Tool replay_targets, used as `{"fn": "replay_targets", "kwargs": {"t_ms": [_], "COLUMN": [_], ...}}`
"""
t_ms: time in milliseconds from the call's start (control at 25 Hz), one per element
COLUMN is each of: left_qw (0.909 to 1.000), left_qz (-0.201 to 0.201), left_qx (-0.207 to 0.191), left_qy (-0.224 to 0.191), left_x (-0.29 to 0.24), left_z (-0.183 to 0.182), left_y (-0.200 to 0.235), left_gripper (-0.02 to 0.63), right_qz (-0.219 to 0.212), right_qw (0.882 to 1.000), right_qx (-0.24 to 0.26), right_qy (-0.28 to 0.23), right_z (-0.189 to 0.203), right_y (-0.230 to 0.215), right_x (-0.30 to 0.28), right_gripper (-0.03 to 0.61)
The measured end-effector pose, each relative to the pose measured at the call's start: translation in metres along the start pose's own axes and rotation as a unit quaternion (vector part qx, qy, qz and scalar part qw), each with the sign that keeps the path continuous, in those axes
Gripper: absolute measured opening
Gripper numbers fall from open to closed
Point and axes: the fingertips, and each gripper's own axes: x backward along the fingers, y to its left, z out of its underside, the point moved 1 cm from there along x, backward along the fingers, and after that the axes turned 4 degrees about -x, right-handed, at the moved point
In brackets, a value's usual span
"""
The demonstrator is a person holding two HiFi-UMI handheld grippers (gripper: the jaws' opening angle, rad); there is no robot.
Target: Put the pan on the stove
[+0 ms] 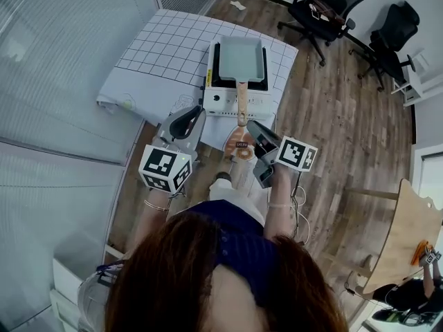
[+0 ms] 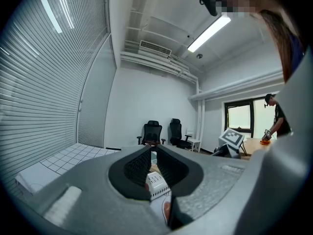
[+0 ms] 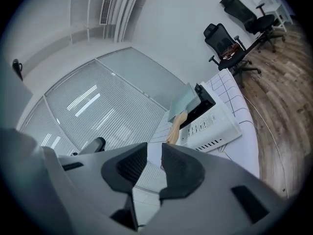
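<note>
The pan (image 1: 240, 59) sits on the stove (image 1: 223, 102), in front of both tongs. It is light green and square. Its wooden handle (image 1: 241, 102) points back at the tongs, and its end is between their two tips. It is nearer the right tongs (image 1: 252, 126) but touches neither.

The right tongs hold nothing. Their jaws have a narrow gap, and the pan and stove show up ahead, past the tips. The left tongs (image 1: 196, 113) hold nothing too. Their jaws stand close, with only a thin gap, and a bit of the white stove shows through it.

The stove stands on a table (image 1: 166, 54) with a white cloth full of squares. Far past the tongs, behind the table, two black chairs (image 1: 325, 9) stand on the wood floor.
</note>
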Motion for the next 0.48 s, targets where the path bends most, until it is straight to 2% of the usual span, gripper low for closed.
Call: {"fn": "replay_targets", "kwargs": {"t_ms": [480], "left_qw": [0.9999], "left_qz": [0.005], "left_qx": [-0.008], "left_qy": [-0.008], "left_x": [0.037], "left_z": [0.001], "left_y": [-0.019], "left_gripper": [0.041], "right_qz": [0.009], "right_qw": [0.999], "right_qx": [0.039], "right_qy": [-0.027], "right_z": [0.021], "right_y": [0.030], "right_x": [0.029], "right_gripper": [0.048]}}
